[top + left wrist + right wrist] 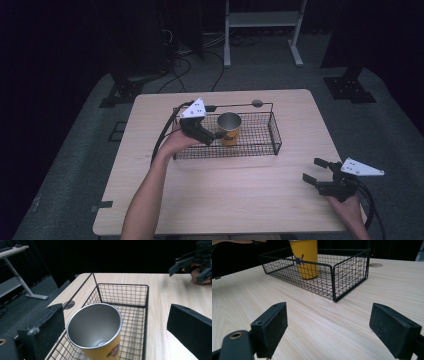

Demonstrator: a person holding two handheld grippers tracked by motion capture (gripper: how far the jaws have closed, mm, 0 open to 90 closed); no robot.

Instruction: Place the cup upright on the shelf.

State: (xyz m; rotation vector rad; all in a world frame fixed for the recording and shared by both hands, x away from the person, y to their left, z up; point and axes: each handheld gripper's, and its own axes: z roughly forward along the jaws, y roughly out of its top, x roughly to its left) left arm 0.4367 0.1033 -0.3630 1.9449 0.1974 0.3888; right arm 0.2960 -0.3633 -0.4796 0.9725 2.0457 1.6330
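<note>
currently the cup (229, 128) stands upright in the wire basket (260, 150), toward its left end, the only thing in it. left gripper (216, 136) is at its rim, jaws apart either side, not closed on it. right gripper (314, 171) rests well apart near the table (240, 200) edge, jaws apart, holding nothing.

The table (240, 195) is pale wood with rounded corners. A black wire basket (260, 135) sits on its far half. A round hole (257, 103), perhaps a cable port, lies behind it.
</note>
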